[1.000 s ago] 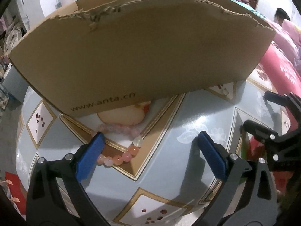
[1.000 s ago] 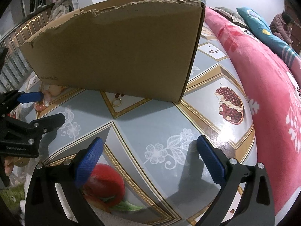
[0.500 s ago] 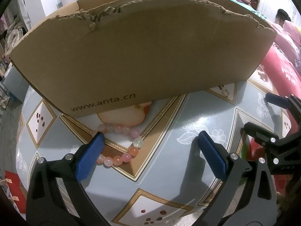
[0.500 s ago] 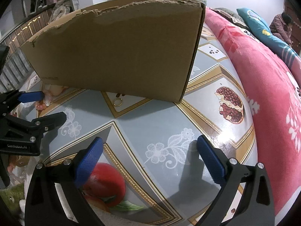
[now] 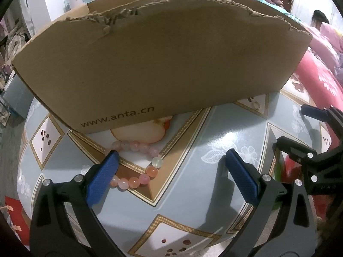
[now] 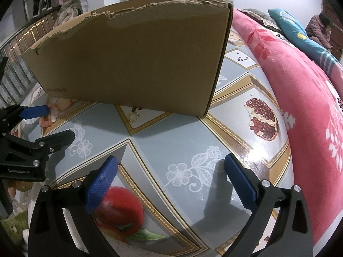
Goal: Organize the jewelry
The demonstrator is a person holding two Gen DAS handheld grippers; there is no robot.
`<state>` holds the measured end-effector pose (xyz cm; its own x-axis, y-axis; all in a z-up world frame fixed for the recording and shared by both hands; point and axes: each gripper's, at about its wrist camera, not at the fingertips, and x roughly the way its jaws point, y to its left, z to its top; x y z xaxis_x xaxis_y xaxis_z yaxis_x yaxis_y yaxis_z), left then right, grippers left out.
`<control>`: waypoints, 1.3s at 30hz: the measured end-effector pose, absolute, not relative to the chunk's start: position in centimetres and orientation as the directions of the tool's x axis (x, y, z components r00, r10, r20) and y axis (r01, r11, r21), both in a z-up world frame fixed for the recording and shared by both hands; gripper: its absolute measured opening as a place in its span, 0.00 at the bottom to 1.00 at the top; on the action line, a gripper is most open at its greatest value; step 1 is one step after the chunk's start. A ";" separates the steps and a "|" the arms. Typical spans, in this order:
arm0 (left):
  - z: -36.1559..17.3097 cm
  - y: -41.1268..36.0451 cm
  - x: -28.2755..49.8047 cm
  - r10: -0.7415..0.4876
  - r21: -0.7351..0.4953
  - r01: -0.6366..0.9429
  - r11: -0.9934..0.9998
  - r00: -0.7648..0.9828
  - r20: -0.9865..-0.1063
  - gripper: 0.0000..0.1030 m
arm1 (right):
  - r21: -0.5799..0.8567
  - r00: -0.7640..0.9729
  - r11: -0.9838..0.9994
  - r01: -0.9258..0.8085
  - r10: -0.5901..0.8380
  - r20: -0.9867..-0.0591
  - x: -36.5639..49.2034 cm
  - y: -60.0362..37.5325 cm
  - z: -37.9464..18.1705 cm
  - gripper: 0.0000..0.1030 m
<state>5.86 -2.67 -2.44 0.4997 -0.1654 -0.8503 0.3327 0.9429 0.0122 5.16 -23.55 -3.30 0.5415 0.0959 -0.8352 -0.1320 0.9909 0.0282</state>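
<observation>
Plain brown cardboard box [image 5: 163, 64], torn along its top edge, printed "www.anta.cn" in dark letters. Bead bracelet [image 5: 137, 167] in pale pink, peach and orange, with one milky white bead. Thin gold ring [image 6: 134, 116]. Counter [image 5: 193, 188] covered in glossy pale blue, patterned with gold-bordered diamonds, white flower outlines, and fruit pictures: red pomegranate halves, a peach, a red fruit with green leaf. Both hand-held grippers black with blue textured pads [image 5: 103, 180] and silver screws. Pink-red blanket [image 6: 300, 107] with white flowers; teal pillow [image 6: 295, 34] beyond.
</observation>
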 end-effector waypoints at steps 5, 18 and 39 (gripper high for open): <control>-2.5 -2.6 5.7 -0.166 0.012 0.332 0.943 0.500 -0.850 0.93 | 0.028 0.553 0.991 -0.130 0.096 -0.827 5.0 -23.5 -3.3 0.94; -2.8 -2.5 4.9 -0.169 0.013 0.331 0.943 0.517 -0.839 0.93 | 0.028 0.548 0.992 -0.125 0.092 -0.831 5.1 -23.4 -3.3 0.94; -3.1 -2.1 4.6 -0.201 0.009 0.362 0.932 0.536 -0.820 0.93 | 0.033 0.548 0.987 -0.157 0.115 -0.828 5.1 -23.4 -3.2 0.94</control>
<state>4.56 -2.08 -3.07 0.5360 -0.2006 -0.8201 0.3620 0.9321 0.0086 5.11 -23.40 -3.17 0.5481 0.1151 -0.8284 -0.1567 0.9871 0.0334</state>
